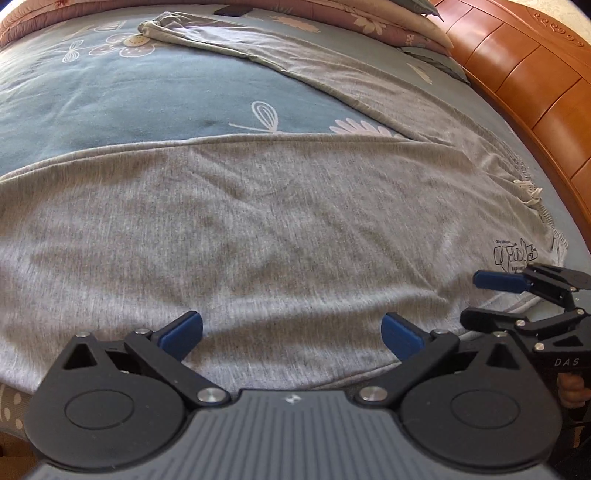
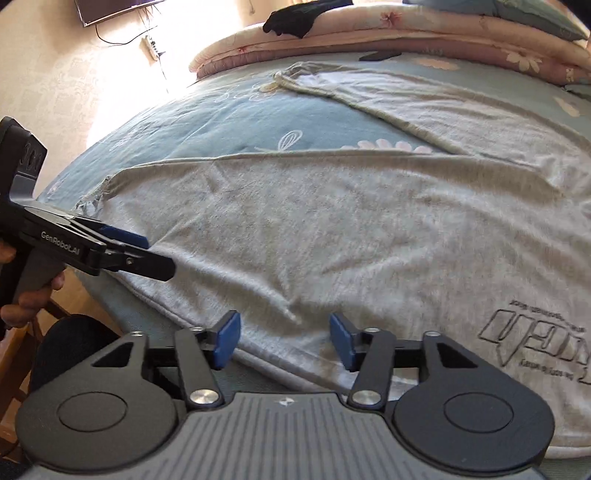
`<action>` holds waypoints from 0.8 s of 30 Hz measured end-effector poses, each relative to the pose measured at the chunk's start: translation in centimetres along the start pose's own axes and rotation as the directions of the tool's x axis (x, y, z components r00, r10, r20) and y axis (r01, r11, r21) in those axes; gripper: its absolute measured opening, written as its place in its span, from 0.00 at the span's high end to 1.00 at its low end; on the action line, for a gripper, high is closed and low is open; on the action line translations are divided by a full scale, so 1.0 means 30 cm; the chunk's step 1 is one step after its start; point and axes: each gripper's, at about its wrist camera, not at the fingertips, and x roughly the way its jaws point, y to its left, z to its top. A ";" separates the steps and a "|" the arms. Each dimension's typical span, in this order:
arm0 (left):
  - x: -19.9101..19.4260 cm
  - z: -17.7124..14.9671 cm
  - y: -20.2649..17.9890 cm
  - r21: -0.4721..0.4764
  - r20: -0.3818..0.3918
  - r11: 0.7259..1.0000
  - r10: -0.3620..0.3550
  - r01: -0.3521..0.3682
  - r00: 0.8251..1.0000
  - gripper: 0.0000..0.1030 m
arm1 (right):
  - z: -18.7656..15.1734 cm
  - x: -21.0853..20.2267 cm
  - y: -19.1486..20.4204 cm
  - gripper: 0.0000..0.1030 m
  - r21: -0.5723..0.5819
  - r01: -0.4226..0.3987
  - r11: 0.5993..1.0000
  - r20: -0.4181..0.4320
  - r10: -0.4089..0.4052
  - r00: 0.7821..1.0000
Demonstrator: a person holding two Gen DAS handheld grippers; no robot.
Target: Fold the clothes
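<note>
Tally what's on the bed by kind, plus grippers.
Grey trousers: 1
Dark flat item at the far edge of the bed, too small to identify: 1
Folded quilts: 1 stack
Grippers: 2, left gripper, right gripper
Total: 5

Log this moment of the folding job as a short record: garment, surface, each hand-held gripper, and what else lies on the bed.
garment: grey trousers, spread flat, legs apart, printed logo near waistband
surface: blue floral bedsheet
left hand-held gripper: open, over the near leg, holding nothing
right hand-held gripper: open, over the trousers' near edge, holding nothing
other: folded floral quilts at far side; wooden bed frame
</note>
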 end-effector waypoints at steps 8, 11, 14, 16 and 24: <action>-0.038 0.124 -0.217 0.150 0.053 0.988 0.009 -0.016 0.999 0.01 | 0.000 -0.053 -0.248 0.22 0.115 0.350 0.930 0.083 -0.360 0.929; 0.014 0.168 -0.358 0.206 0.046 0.978 -0.045 0.035 0.998 0.01 | -0.054 -0.056 -0.301 0.14 0.126 0.418 0.900 0.033 -0.425 0.905; 0.083 0.216 -0.507 0.265 0.032 0.959 -0.109 0.096 0.994 0.01 | -0.136 -0.112 -0.333 0.07 0.160 0.379 0.911 0.048 -0.391 0.919; 0.134 0.251 -0.604 0.297 0.018 0.944 -0.158 0.146 0.987 0.01 | -0.166 -0.162 -0.343 0.07 0.165 0.355 0.920 0.104 -0.374 0.922; 0.336 0.415 -0.973 0.309 -0.069 0.859 -0.409 0.409 0.910 0.01 | -0.218 -0.225 -0.540 0.00 0.321 0.404 0.856 0.149 -0.467 0.871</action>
